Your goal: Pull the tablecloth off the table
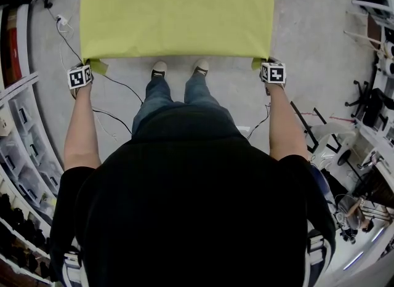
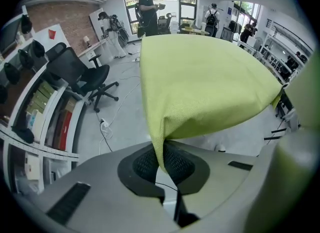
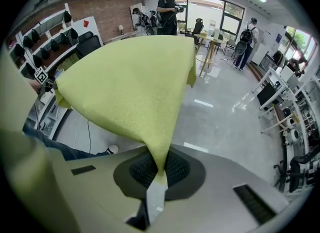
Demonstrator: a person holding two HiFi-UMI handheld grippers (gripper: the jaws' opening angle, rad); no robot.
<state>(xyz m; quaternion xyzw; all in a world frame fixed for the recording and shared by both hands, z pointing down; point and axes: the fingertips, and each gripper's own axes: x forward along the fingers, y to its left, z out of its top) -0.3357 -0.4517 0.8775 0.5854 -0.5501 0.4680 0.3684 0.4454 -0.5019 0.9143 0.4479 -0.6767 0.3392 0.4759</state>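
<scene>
Tablecloth: yellow-green, spread at 12 o'clock in head view.
Left gripper: jaws clamped on its near corner, 10 o'clock.
Right gripper: jaws pinching other near corner, 2 o'clock.

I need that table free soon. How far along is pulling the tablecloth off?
Done: both near corners are grasped. The left gripper is shut on one corner of the yellow-green tablecloth, and the right gripper is shut on the other. In hand: the cloth runs taut from each grip toward the spread sheet. Left: nearly the whole pull, since the head view shows the cloth still lying flat and spread out.
</scene>
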